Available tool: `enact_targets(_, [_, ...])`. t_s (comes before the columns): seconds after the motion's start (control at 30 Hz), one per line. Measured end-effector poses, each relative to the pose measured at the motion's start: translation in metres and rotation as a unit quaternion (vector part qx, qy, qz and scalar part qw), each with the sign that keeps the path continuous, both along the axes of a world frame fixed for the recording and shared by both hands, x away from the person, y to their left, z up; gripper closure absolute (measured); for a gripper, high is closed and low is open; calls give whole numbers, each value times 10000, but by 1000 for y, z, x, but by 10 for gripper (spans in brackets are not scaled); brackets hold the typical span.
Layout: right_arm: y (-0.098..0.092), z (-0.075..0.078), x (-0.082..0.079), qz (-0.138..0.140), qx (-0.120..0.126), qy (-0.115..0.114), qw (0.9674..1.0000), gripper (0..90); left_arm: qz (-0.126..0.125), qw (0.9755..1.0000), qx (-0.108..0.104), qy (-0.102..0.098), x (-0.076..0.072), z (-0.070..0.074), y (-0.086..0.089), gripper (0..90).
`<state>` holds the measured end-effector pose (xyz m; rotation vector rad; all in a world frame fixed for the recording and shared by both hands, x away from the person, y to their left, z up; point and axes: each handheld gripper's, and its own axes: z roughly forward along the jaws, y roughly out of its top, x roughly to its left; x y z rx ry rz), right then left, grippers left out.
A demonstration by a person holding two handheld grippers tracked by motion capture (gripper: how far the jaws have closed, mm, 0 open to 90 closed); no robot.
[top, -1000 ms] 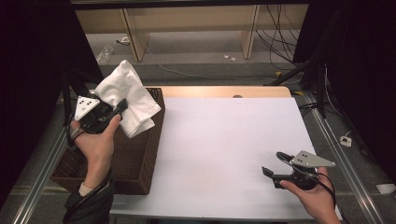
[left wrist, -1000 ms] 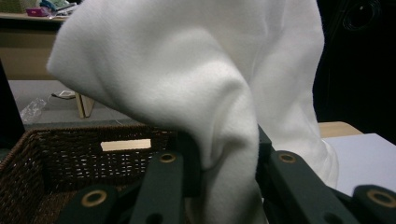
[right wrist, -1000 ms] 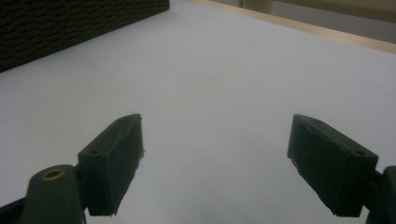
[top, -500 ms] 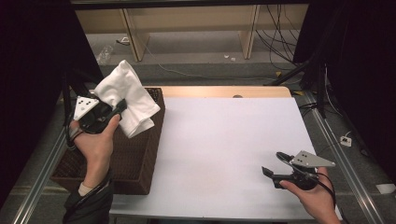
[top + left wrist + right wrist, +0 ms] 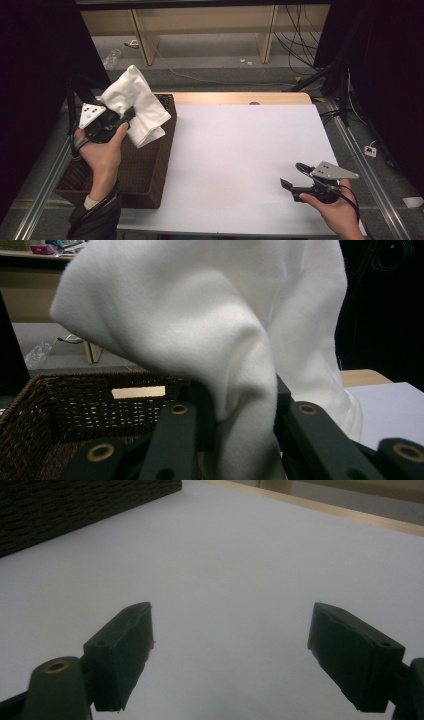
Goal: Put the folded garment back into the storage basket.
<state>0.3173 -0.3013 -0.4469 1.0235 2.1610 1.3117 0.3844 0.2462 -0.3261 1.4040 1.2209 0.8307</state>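
Here the left gripper (image 5: pixel 127 114) pinches soft white cloth (image 5: pixel 135 102) above a dark wicker basket (image 5: pixel 145 170).

No visible change across the frames: left gripper (image 5: pixel 131 112) kept its jaws clamped on the cloth (image 5: pixel 135 102) above the basket (image 5: pixel 150 165), right gripper (image 5: pixel 292 175) hung with jaws apart over the table (image 5: pixel 240 150), neither hand shifted.

Beyond the white-covered table (image 5: pixel 240 165) with its bare pale wooden back edge (image 5: pixel 245 97), a grey floor strewn with black cables (image 5: pixel 295 45) and a crumpled clear plastic wrapper (image 5: pixel 112 57). Farther back, light wooden shelf uprights (image 5: pixel 142 40); at the right, a small white plug block (image 5: pixel 370 150).
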Motion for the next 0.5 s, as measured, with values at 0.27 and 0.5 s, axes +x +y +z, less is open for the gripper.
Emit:
enact_targets(0.27, [0, 0, 0, -16, -26, 13, 10000, 190, 5, 10000, 7, 13, 0, 0, 1, 739])
enact_targets(0.5, [0, 0, 0, -15, -28, 11, 10000, 190, 16, 10000, -9, 16, 1, -1, 1, 738])
